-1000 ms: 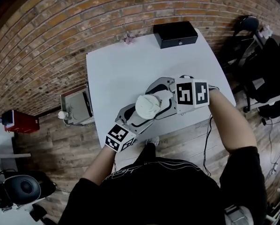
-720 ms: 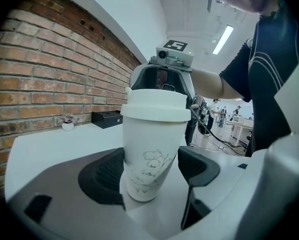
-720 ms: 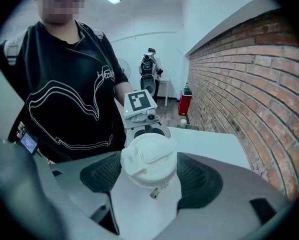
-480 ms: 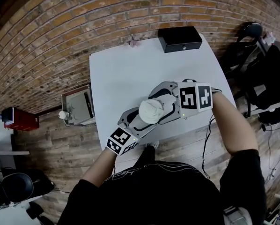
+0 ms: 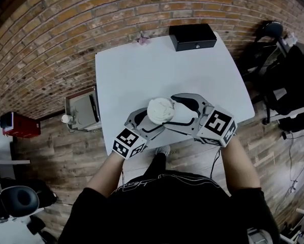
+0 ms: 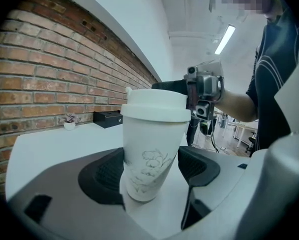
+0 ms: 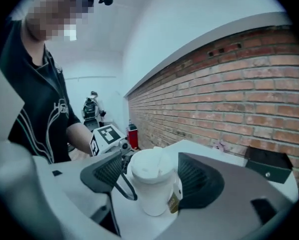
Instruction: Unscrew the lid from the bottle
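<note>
A white bottle [image 6: 152, 154], shaped like a cup with a flower sketch, stands upright near the front edge of the white table [image 5: 142, 70]. Its white lid [image 5: 160, 110] sits on top. My left gripper [image 6: 152, 173] is shut on the bottle's lower body, a dark pad on each side. My right gripper [image 7: 152, 181] comes in from the right at lid [image 7: 150, 165] height. Its jaws are closing around the lid, and a thin gap still shows at the left pad [image 7: 109, 171]. A small tag [image 7: 174, 200] hangs beside the right pad.
A black box [image 5: 192, 36] and a tiny pink plant [image 5: 140, 39] sit at the table's far edge by the brick wall. A small stand [image 5: 83, 113] is left of the table, with a red box [image 5: 21, 127] beyond it. Dark chairs [image 5: 289, 80] stand at the right.
My right gripper has swung round the bottle, from the far right side to the near right. The left gripper and the bottle have stayed where they were.
</note>
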`<state>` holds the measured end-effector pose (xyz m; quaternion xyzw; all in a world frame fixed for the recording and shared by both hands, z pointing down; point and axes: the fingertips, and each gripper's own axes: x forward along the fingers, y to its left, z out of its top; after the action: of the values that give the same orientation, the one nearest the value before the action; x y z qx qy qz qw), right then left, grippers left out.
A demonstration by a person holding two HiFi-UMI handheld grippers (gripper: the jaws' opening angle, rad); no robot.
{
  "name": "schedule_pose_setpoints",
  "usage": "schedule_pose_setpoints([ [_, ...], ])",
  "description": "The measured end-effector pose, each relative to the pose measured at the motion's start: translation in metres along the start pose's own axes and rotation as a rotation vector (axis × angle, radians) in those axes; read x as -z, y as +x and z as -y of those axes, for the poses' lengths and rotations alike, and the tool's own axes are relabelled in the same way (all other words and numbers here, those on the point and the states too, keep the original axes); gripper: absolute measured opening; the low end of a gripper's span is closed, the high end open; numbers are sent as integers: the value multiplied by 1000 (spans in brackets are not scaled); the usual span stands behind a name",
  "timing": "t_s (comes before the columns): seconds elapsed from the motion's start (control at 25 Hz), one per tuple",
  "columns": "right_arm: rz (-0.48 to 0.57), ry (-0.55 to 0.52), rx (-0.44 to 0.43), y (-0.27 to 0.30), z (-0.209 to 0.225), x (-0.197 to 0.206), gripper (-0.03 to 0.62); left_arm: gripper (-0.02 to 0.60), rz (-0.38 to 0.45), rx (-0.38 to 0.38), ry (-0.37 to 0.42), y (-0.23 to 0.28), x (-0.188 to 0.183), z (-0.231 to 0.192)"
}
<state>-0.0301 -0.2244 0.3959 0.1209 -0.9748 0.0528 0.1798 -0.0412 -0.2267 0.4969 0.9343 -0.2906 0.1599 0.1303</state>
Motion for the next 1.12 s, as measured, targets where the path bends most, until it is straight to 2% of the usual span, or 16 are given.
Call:
schedule_pose_setpoints([
  [0.16,37,81,117,5,4,7,328,357,0,-13,-4,-1,0,-1],
  [0.4,39,114,195,14,2,15,325,357,-1,-20,-9,0,0,0],
  [0.48,55,126,227,14,4,15,294,357,2,-23,-11,0,0,0],
  [0.56,61,126,241,14,6,15,301,357,2,-26,-10,0,0,-1],
  [0.84,60,103,194,13,5,16,299,357,-11,-22,-11,0,0,0],
  [0.96,58,74,120,11,5,17,296,357,-15,-16,-10,0,0,2],
  [1.12,16,8,-23,11,5,18,296,357,-21,-13,-8,0,0,3],
])
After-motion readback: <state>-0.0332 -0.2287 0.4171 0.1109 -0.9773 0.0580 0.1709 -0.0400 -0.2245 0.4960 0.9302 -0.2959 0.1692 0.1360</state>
